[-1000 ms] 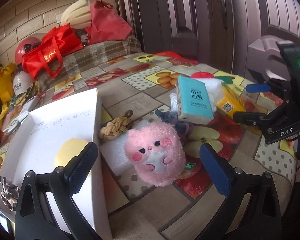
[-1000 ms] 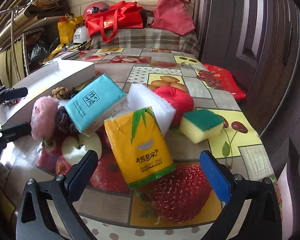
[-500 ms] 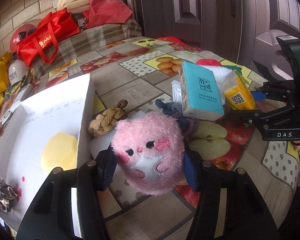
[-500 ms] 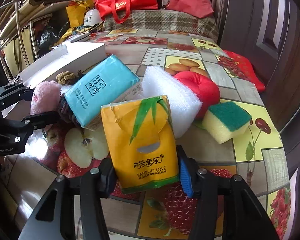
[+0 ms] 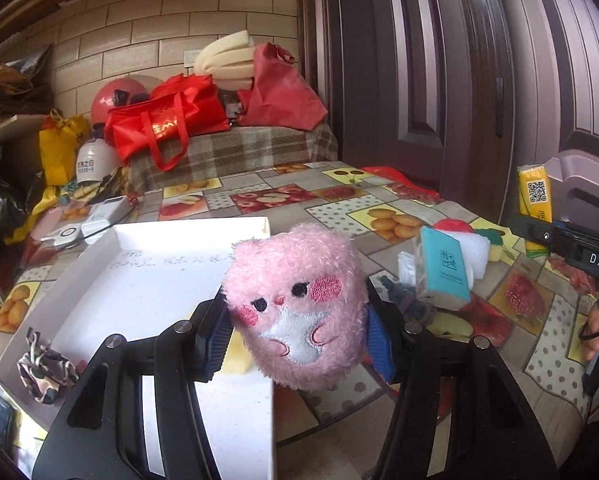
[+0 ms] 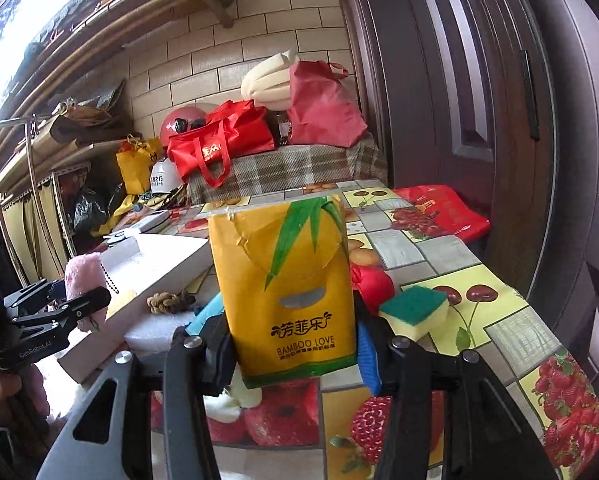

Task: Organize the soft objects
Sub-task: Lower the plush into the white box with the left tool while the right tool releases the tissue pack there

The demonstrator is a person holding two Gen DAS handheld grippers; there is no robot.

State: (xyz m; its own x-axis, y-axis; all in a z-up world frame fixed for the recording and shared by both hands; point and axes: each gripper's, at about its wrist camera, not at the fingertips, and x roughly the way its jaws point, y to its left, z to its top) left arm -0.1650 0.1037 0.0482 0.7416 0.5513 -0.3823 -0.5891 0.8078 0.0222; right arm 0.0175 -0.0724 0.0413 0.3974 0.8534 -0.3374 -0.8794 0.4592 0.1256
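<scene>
My left gripper [image 5: 297,340] is shut on a pink plush toy [image 5: 295,304] and holds it lifted above the near right edge of a white box [image 5: 147,280]. The box holds a yellow sponge [image 5: 235,356] and a patterned scrunchie [image 5: 43,368]. My right gripper [image 6: 291,356] is shut on a yellow tissue pack [image 6: 287,292] and holds it upright above the table; the pack also shows in the left wrist view [image 5: 533,200]. A teal tissue pack [image 5: 445,268], white foam [image 5: 475,250], a green-yellow sponge [image 6: 415,312] and a braided rope knot [image 6: 167,302] lie on the table.
The table has a fruit-print cloth [image 6: 499,320]. Red bags [image 5: 167,124] and a red helmet [image 5: 115,96] sit on a plaid-covered seat behind it. A dark door [image 5: 419,80] stands to the right. Shelves with clutter [image 6: 59,160] are at left.
Both grippers closed on their objects and lifted them: the left raised the pink plush off the table toward the box, the right raised the yellow tissue pack upright.
</scene>
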